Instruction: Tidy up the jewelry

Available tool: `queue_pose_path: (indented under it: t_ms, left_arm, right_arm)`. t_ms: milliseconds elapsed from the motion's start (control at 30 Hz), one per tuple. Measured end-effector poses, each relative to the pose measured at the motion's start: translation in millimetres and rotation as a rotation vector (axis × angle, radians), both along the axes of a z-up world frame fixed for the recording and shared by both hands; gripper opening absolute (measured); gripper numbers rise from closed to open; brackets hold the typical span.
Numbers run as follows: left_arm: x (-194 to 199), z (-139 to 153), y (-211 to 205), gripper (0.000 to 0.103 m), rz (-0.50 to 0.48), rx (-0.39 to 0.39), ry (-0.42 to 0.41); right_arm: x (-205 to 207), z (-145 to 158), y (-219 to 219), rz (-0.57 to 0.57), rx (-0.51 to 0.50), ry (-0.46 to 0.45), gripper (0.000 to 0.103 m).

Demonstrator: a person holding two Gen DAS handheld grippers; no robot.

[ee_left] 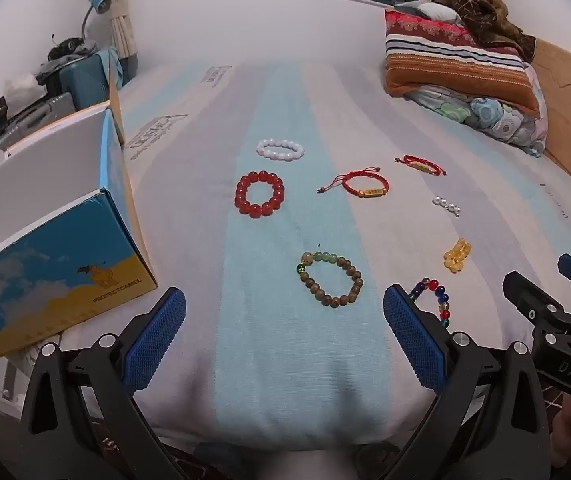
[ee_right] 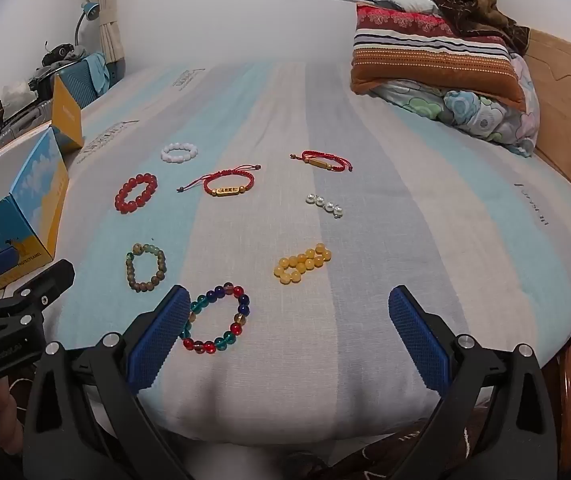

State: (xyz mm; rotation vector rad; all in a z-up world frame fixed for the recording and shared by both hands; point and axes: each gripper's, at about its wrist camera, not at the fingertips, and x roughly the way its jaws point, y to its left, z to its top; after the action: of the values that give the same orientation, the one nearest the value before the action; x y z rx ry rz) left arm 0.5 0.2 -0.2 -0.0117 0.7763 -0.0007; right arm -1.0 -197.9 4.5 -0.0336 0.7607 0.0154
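Several bracelets lie on the striped bed sheet (ee_left: 285, 220). A green-brown bead bracelet (ee_left: 330, 279) lies just ahead of my open, empty left gripper (ee_left: 284, 312). A multicolour bead bracelet (ee_right: 217, 318) lies by the left finger of my open, empty right gripper (ee_right: 285, 312). Further off lie a red bead bracelet (ee_left: 260, 193), a white bead bracelet (ee_left: 280, 149), two red cord bracelets (ee_left: 365, 185) (ee_left: 421, 165), a yellow bead bracelet (ee_right: 302, 263) and a pearl strand (ee_right: 324, 204). An open blue-and-yellow box (ee_left: 57, 216) stands at the left.
Stacked pillows and a folded quilt (ee_left: 461, 68) sit at the far right by the wooden headboard (ee_left: 569, 96). A cluttered side table with a blue lamp (ee_left: 97, 4) stands at the far left. The bed's near edge lies just under both grippers.
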Motion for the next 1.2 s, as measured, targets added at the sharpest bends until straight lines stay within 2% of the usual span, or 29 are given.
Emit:
queue_pose_path:
  t_ms: [233,500,1200]
  left_arm:
    - [0.0,-3.2,9.9,0.097,0.0,-0.01,0.002]
    - [-5.1,3.2,7.4,0.097,0.026,-0.009,-0.002]
    - [-7.1,4.8,4.8,0.097,0.02,-0.005,-0.004]
  right_arm:
    - [-0.3,-1.2,0.6,0.0,-0.001,0.001,0.096]
    - [-0.8,-6.7,7.5,0.019,0.0,0.01,0.096]
    - [-2.4,-5.9,6.0,0.034,0.004,0.013,0.096]
